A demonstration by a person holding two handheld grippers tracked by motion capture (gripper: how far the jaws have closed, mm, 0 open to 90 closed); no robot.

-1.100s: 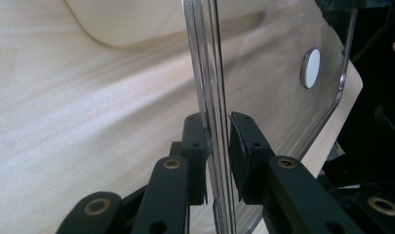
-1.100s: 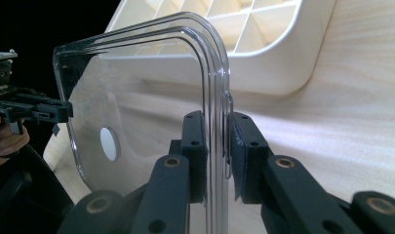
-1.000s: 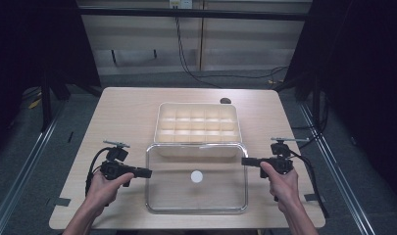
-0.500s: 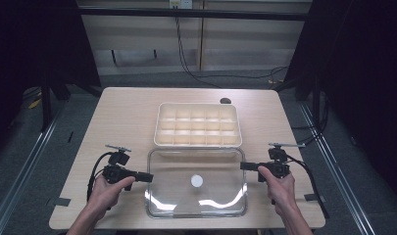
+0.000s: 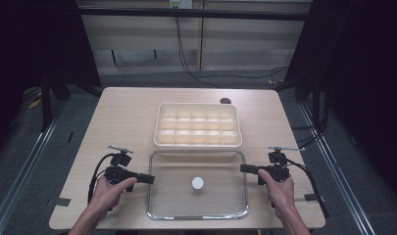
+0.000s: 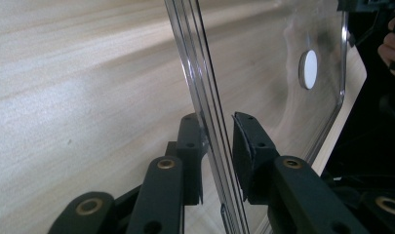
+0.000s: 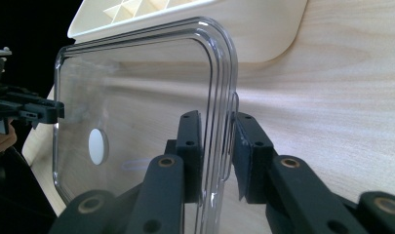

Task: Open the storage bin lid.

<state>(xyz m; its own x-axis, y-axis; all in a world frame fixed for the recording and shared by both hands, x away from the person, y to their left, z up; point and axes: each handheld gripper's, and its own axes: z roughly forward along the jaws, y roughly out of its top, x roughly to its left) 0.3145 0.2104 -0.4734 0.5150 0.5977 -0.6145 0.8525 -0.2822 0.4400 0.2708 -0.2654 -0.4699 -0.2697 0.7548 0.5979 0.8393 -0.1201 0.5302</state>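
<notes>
Landmark: cream compartment tray (image 5: 199, 125), sitting mid-surface, toward the far side from the person. Wooden surface (image 5: 127, 117) pale, rounded corners. Small dark round object (image 5: 225, 101) just beyond the tray's far right corner, on the surface; too small to identify. Dark cables on the floor beyond the tray. Nothing lies between the tray and the clear lid.

Clear lid (image 5: 198, 183): directly on the near side of the tray, its far edge just beside the tray's near wall. Transparent plastic, rectangular, rounded corners, a stepped, ridged rim that catches the light. Wood grain shows through the panel. A small white round disc (image 5: 198, 183) sits near the lid's centre. Cannot tell whether the lid rests flat on the surface or is raised slightly.

Left gripper (image 5: 148, 179): at the lid's left edge, on the near left of the tray. In the left gripper view (image 6: 217, 146) the ridged rim runs between the jaws; one jaw touches it, a narrow gap shows at the other, so loosely closed around the edge.

Right gripper (image 5: 243, 168): at the lid's right edge, near right of the tray. In the right gripper view (image 7: 217, 146) the jaws bracket the rim closely, closed on it.
</notes>
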